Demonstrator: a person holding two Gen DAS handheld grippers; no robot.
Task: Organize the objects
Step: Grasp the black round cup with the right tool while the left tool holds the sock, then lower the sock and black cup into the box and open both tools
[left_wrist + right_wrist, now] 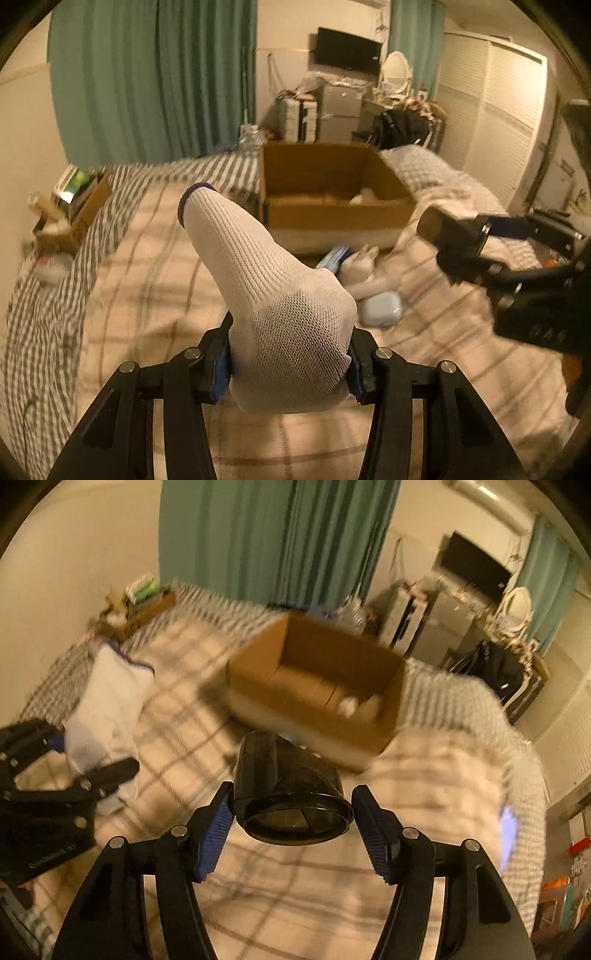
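Note:
My left gripper (pixel 290 365) is shut on a white mesh sock (pixel 269 288) with a dark blue cuff, held up above the bed. It also shows in the right wrist view (pixel 107 705). My right gripper (pixel 291 827) holds a black funnel-shaped nozzle (pixel 284 786) between its blue pads (pixel 212 842); the left pad touches it, the right pad looks slightly apart. The nozzle also shows in the left wrist view (pixel 450 236). An open cardboard box (pixel 332 192) sits on the bed ahead, with something white inside.
On the plaid blanket (pixel 147 280) lie a pale blue case (pixel 382 308), a white plush (pixel 364 269) and a blue item (pixel 334 256). A small box of items (pixel 74 206) sits at the bed's left. Curtains, a TV and cluttered furniture stand behind.

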